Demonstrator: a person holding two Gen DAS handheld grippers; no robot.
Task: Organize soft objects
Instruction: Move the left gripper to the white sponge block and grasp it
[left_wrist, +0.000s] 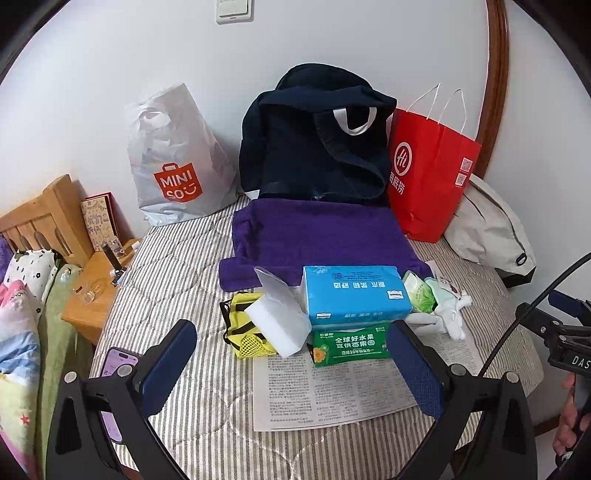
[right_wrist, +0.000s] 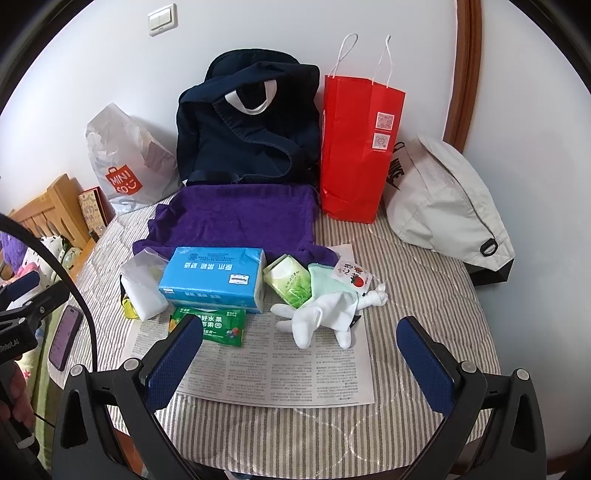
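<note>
A blue tissue pack (left_wrist: 354, 293) (right_wrist: 214, 278) lies on a striped bed, on top of a green wipes pack (left_wrist: 351, 345) (right_wrist: 210, 325). A white sponge block (left_wrist: 279, 317) (right_wrist: 146, 288) leans on a yellow mesh pouch (left_wrist: 245, 328). A small green tissue packet (right_wrist: 290, 282), a mint cloth (right_wrist: 328, 286) and a white soft toy (right_wrist: 321, 319) lie to the right. A purple towel (left_wrist: 317, 236) (right_wrist: 240, 218) lies behind them. My left gripper (left_wrist: 291, 363) and right gripper (right_wrist: 299, 356) are open and empty, hovering over a newspaper (right_wrist: 273, 369).
Against the wall stand a Miniso plastic bag (left_wrist: 177, 162), a dark navy bag (left_wrist: 314, 140), a red paper bag (left_wrist: 432, 173) and a beige bag (right_wrist: 443, 206). A phone (right_wrist: 64, 338) lies at the bed's left edge. A wooden nightstand (left_wrist: 92, 291) stands left.
</note>
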